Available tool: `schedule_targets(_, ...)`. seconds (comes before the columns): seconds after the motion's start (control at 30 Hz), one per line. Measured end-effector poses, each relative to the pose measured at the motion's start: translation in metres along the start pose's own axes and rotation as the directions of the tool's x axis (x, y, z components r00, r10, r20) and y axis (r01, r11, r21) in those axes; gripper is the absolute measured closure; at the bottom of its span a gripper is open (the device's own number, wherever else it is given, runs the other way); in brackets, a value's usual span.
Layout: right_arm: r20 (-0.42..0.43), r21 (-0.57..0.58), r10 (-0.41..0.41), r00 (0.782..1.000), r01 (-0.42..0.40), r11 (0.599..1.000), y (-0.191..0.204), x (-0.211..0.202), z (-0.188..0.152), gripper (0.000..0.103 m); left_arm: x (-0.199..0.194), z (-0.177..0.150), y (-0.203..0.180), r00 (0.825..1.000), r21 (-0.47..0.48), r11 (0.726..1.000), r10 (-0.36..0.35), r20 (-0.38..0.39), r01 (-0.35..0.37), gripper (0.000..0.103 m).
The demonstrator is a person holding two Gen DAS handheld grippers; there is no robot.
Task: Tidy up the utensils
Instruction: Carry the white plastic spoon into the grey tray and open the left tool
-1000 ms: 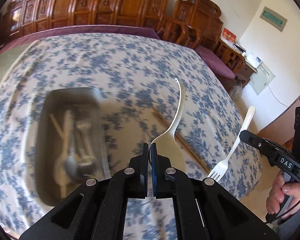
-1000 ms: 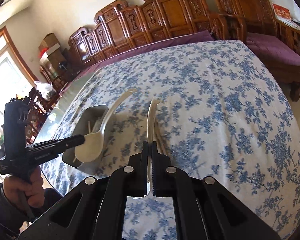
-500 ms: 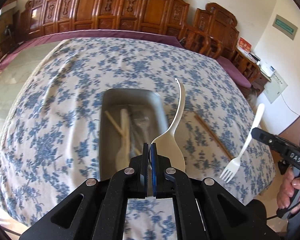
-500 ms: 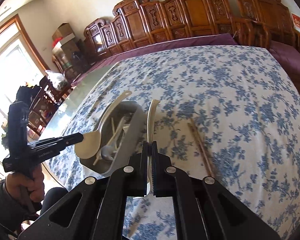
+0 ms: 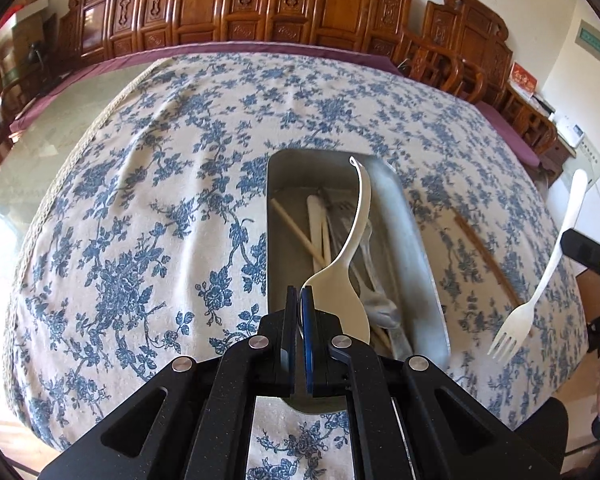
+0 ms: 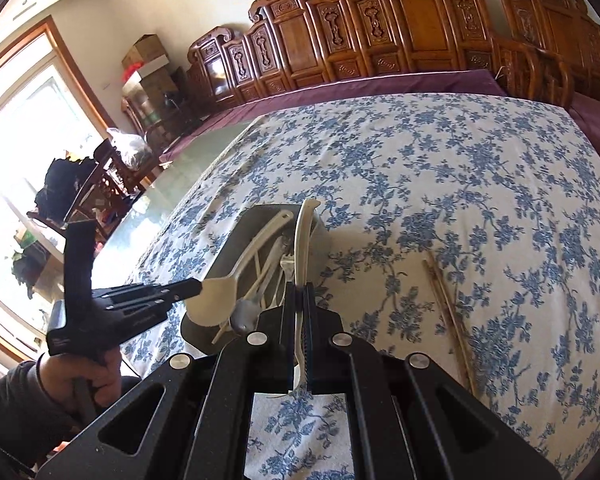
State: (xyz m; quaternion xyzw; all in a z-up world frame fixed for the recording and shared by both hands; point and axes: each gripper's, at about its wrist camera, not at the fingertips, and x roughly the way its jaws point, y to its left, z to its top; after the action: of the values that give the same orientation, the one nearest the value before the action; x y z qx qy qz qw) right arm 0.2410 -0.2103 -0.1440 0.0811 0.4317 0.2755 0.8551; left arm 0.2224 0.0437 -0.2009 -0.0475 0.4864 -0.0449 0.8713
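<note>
We hold a white spoon (image 5: pixel 338 280) in the left gripper (image 5: pixel 299 304), its fingers clamped together on the edge of the bowl, handle pointing away over the metal tray (image 5: pixel 430 280). The right gripper (image 6: pixel 302 300) has its fingers clamped on a white fork (image 6: pixel 302 240), tines back towards us, handle reaching over the tray's near end.

The tray sits near the middle of the worktop (image 5: pixel 140 200), towards its front edge, and already holds chopsticks and other cutlery. A pair of chopsticks (image 6: pixel 448 312) lies on the cloth to the tray's right, well clear of it.

To place these well, we judge it best to lower each piece until it lies along the tray's length, low above the pile, before parting the fingers. We release one at a time, spoon first, so the handles do not cross or catch the rim.
</note>
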Motion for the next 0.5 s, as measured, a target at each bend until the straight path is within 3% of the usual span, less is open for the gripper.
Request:
schedule_targets(0.23,-0.005,-0.026,0.016,1.000,-0.016,1.000,0.011,0.009,0.010,0.099,0.012,0.001,0.000,0.999,0.002,1.000,-0.003,-0.043,0.003,0.101)
schedule_targets(0.5,-0.005,-0.045,0.036,0.999,-0.036,0.998,0.025,0.016,0.018,0.099,-0.003,0.003,-0.001,1.000,0.007,1.000,-0.019,-0.018,0.019,0.101)
